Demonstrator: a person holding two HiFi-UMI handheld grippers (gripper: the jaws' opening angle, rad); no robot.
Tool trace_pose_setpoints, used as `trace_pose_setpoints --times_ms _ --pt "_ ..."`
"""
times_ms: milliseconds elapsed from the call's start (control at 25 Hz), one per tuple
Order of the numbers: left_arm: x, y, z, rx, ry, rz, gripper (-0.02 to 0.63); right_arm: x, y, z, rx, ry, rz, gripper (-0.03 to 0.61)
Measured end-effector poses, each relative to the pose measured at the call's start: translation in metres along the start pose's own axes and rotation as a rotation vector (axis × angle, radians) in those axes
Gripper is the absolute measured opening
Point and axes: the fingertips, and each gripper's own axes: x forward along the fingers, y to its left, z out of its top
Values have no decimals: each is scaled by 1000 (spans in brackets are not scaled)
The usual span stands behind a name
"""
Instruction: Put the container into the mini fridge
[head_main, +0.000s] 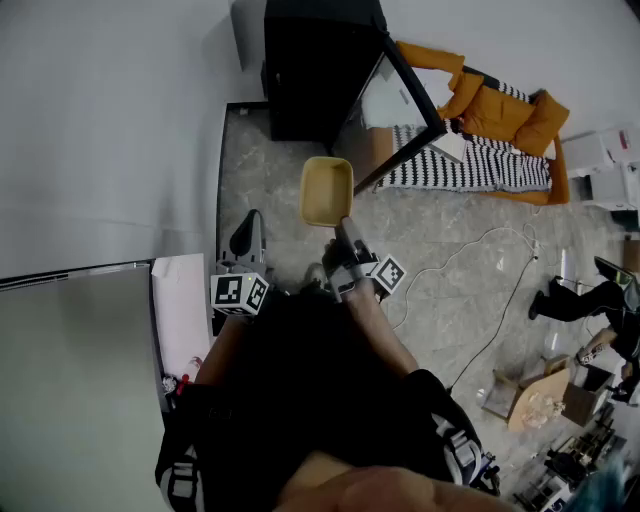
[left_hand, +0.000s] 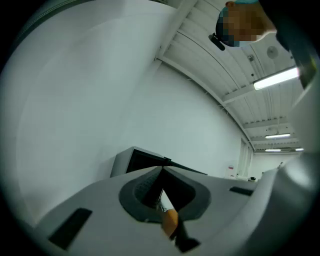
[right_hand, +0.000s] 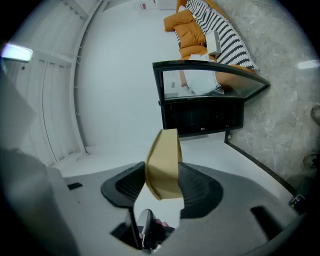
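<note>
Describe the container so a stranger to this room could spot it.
Find the black mini fridge against the white wall, its glass door swung open. Just before it, the right gripper clamps the container: a shallow, pale yellow rectangular tub with rounded corners, held off the floor, unlike the orange cushions lying beyond.

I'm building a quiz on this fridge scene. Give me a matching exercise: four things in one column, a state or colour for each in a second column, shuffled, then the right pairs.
Things
1. container
2. mini fridge
3. left hand-held gripper
4. right hand-held gripper

States
A. jaws together, nothing between them
B. black, glass door swung open
C. yellowish, held out towards the fridge
D. jaws clamped on the container

Pairs: 1-C, 2-B, 3-A, 4-D
</note>
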Motion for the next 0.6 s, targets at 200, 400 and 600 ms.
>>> trace_pose_setpoints --times_ms 200,400,600 --pt "2 -1 -2 6 4 -5 5 3 3 -1 1 2 10 198" --pt "1 3 -1 -1 5 0 5 5 5 -2 1 2 16 198" --pt "0 6 -1 -2 7 1 5 6 5 -5 24 2 25 198"
